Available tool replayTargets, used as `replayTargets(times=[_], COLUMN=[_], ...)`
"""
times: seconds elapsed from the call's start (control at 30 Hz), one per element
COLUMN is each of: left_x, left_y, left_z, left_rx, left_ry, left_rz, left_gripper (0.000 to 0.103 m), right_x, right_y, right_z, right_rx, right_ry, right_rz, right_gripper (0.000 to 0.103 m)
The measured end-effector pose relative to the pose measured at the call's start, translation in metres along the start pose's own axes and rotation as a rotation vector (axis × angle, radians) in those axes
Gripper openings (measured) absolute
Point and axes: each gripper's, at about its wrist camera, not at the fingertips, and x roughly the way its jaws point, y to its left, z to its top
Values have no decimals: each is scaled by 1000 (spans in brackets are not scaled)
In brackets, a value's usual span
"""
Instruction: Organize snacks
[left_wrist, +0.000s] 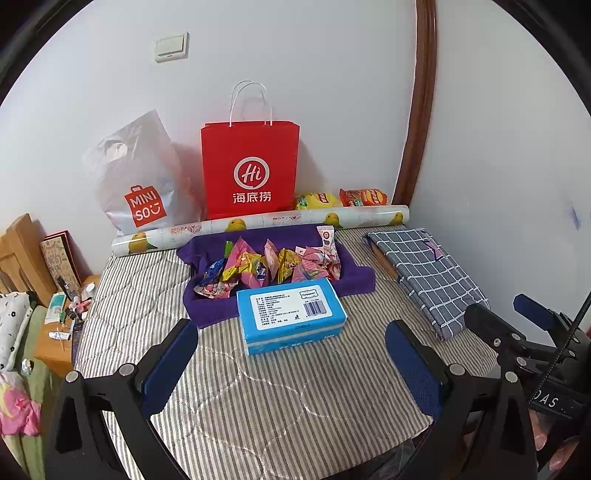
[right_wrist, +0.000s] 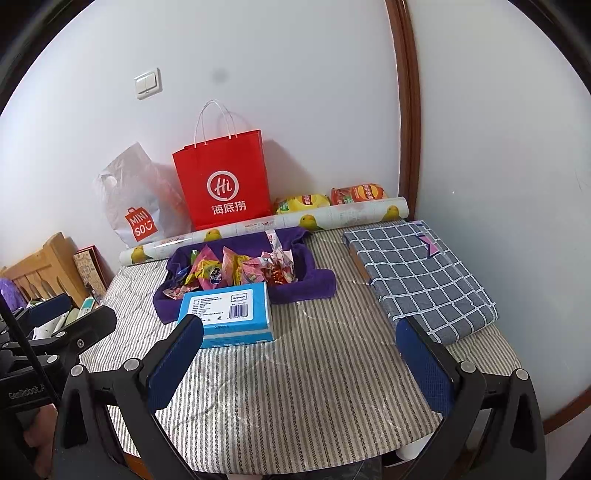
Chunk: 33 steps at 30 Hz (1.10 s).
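Both of your grippers hang over the striped table cover (left_wrist: 280, 398) with their blue pads spread wide and nothing between them: the left gripper (left_wrist: 291, 365) sits low in front of the blue box (left_wrist: 290, 314), and the right gripper (right_wrist: 299, 362) hovers beside it, nearer the folded checked cloth (right_wrist: 417, 277). The snacks (left_wrist: 273, 267) lie in a loose, jumbled heap of small bright packets on the purple towel (left_wrist: 356, 278), just behind the blue box and touching or nearly touching its far edge; two larger bags, the yellow chip bag (left_wrist: 317, 201) and the orange chip bag (left_wrist: 364, 197), lie apart at the wall behind the patterned roll (left_wrist: 258, 225). The red paper bag (left_wrist: 251, 170) stands upright at the wall, its top open (what is inside it cannot be seen). This heap would fit a pile waiting to be sorted as well as one already gathered onto the towel, so judge the stage yourself. Any reach toward the packets must clear the box, and thin crinkly wrappers call for a low, narrow pinch on one packet at a time.
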Motion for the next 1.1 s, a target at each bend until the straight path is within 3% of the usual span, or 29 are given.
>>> replayTargets(times=[1.1], left_x=[0], left_y=[0], left_z=[0], left_rx=[-19], left_ry=[-5], left_rz=[4], left_gripper=[102], right_x=[-7], right_y=[1], right_z=[2], right_rx=[-6], right_ry=[-28], right_rz=[22], right_gripper=[103])
